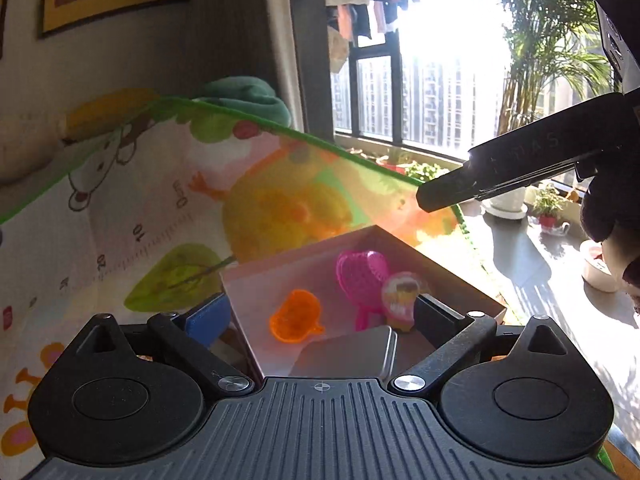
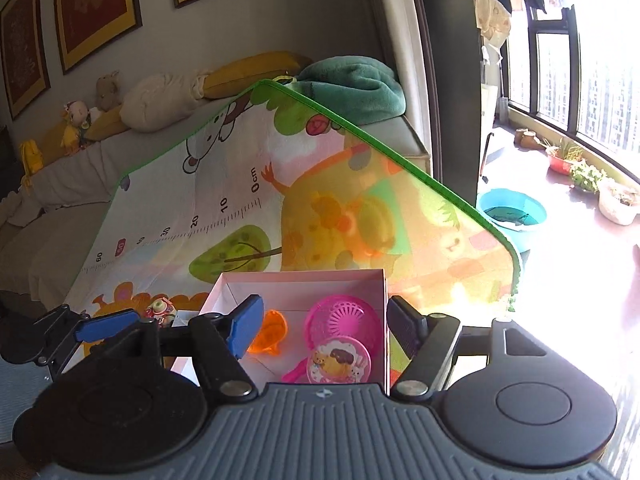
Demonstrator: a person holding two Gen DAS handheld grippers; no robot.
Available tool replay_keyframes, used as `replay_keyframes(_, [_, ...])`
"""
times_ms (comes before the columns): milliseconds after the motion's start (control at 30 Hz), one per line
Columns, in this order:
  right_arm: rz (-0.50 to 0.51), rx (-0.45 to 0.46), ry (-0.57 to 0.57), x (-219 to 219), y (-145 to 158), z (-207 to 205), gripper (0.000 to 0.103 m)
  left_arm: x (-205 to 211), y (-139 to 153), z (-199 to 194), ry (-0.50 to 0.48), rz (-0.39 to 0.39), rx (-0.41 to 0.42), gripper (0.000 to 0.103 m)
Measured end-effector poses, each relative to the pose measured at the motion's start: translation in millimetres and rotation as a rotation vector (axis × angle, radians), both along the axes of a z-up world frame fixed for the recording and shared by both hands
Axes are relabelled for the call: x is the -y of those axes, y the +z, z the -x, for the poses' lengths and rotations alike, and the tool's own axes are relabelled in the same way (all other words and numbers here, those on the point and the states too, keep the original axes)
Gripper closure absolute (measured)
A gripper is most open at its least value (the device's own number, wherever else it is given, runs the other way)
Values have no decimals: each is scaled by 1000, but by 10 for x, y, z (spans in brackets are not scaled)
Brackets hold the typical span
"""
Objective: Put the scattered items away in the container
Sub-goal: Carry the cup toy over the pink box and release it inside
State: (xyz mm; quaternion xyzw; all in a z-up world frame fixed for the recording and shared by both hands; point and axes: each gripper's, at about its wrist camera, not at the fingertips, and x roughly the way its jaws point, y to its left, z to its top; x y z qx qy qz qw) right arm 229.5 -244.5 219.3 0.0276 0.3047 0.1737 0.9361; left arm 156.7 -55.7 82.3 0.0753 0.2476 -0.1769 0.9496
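Below the left gripper (image 1: 320, 312), whose jaws stand wide with nothing between them, sits the pink box (image 1: 256, 280) on a cartoon play mat (image 1: 152, 208). Inside the box lie an orange toy (image 1: 296, 316), a pink strainer (image 1: 360, 276), a round picture disc (image 1: 402, 296) and what looks like a metal tin (image 1: 352, 352). The right gripper (image 2: 320, 324) hovers over the same box, jaws apart and empty. Left of the box, a small patterned toy (image 2: 160, 308) rests on the mat.
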Motion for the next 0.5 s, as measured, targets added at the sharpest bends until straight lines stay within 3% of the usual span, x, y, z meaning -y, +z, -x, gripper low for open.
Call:
replay_keyframes(133, [10, -29, -26, 42, -161, -35, 30, -317, -252, 276, 60, -22, -124, 0])
replay_keyframes(267, [30, -34, 3, -166, -191, -45, 30, -583, -477, 549, 118, -63, -193, 0])
replay_keyframes(500, [94, -17, 237, -1173, -232, 140, 26, -1018, -699, 789, 304, 6, -267, 0])
